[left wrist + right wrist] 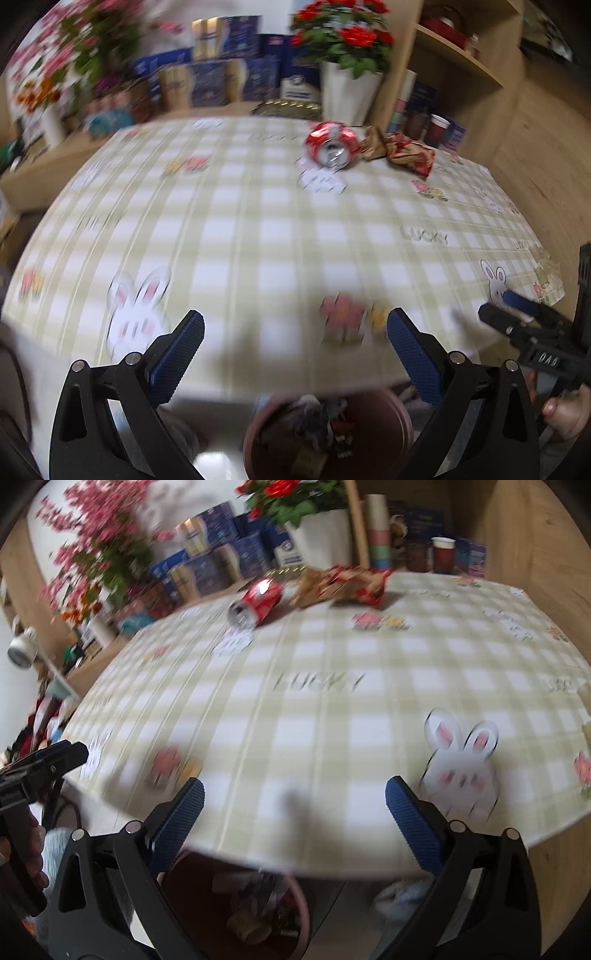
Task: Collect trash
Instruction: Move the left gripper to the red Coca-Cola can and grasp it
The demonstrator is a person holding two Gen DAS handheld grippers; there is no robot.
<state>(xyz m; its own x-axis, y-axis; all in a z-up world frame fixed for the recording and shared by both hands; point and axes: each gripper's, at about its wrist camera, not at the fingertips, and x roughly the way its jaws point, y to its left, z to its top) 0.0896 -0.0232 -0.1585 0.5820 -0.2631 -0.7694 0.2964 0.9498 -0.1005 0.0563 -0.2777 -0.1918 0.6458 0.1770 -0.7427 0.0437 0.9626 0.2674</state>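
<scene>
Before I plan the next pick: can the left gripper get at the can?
Probably yes. The left gripper is open and empty at the near table edge, and only bare tablecloth lies between it and the can, which lies far across beside the wrappers.

Honestly both my wrist views are smeared with motion blur, so the boxes behind the table are unreadable. The bin under the near edge is half hidden by the tabletop and cut off at the bottom; can't tell what's inside. The wrappers by the can are just a crumpled blur. My right gripper is cropped at the left view's edge.
</scene>
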